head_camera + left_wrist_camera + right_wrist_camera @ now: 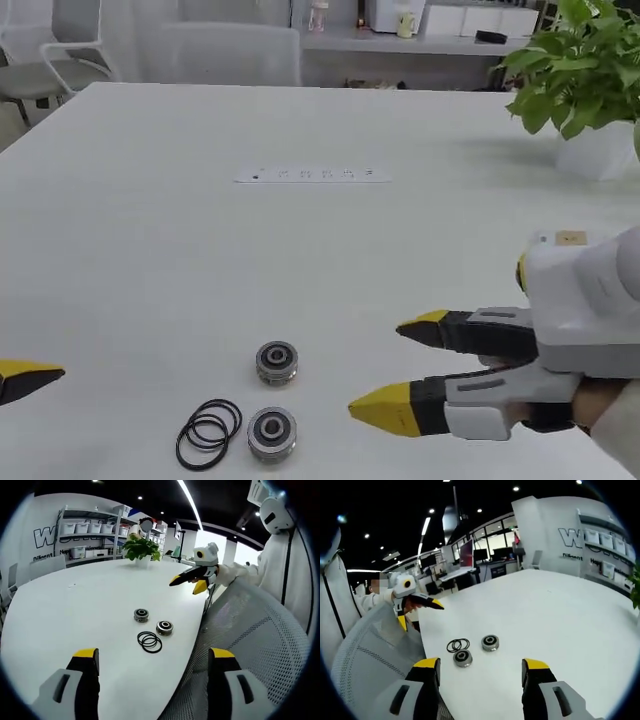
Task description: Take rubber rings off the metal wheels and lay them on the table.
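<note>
Right jaws: right gripper (376, 368) spread wide, nothing between the jaws; yellow tips point left across the desk (300, 250).
Left jaws: left gripper (153, 654) also spread wide, nothing held; in the head view one yellow tip comes in at the left edge.
Gap to parts: both grippers well apart from the work, one on each side of it.
Rubber rings: several thin black rubber rings (209, 433) lie flat on the desk in an overlapping pile, close to the front edge.
Near wheel: near wheel (271, 432), metal, lies flat with hub up, just right of the pile in the head view.
Far wheel: far wheel (276, 361) lies flat just behind the near wheel, apart from it and from the pile.
Rubber left on wheels: cannot tell.
Desk: white, with a flat white strip (312, 175) at mid-desk.
Surroundings: potted plant (580, 60) at the far right; mesh chair back (250, 630) at the desk's front edge.
</note>
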`<act>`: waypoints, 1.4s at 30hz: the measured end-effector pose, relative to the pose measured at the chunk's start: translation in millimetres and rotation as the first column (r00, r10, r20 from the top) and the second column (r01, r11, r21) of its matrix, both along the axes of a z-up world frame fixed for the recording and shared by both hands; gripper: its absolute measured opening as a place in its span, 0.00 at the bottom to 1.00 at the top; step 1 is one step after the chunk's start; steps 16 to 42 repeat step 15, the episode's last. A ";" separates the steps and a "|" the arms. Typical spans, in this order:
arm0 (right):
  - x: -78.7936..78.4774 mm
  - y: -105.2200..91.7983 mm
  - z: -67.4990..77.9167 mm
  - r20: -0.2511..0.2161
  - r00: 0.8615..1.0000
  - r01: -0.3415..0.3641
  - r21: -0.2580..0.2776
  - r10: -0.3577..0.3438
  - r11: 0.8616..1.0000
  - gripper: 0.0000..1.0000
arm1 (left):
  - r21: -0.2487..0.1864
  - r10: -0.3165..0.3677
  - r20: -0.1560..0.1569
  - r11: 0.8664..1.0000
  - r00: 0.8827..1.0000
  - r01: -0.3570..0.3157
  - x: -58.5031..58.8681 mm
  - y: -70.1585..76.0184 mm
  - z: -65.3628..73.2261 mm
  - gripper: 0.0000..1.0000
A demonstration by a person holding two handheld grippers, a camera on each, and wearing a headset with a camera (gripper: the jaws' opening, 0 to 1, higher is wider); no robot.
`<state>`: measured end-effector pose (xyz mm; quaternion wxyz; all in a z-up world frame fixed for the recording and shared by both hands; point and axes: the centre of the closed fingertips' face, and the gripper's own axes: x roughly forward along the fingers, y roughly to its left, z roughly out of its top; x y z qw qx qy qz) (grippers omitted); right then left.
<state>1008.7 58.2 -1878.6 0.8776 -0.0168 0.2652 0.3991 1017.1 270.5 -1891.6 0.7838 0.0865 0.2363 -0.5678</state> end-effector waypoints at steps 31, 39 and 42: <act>-22.1 -28.5 -21.1 -0.053 0.994 0.097 -0.013 -0.097 0.995 0.68 | -0.001 0.019 -0.016 1.000 1.000 -0.019 -6.6 -2.3 -2.0 0.87; -22.1 -28.5 -21.1 -0.053 0.994 0.097 -0.013 -0.097 0.995 0.68 | -0.001 0.019 -0.016 1.000 1.000 -0.019 -6.6 -2.3 -2.0 0.87; -22.1 -28.5 -21.1 -0.053 0.994 0.097 -0.013 -0.097 0.995 0.68 | -0.001 0.019 -0.016 1.000 1.000 -0.019 -6.6 -2.3 -2.0 0.87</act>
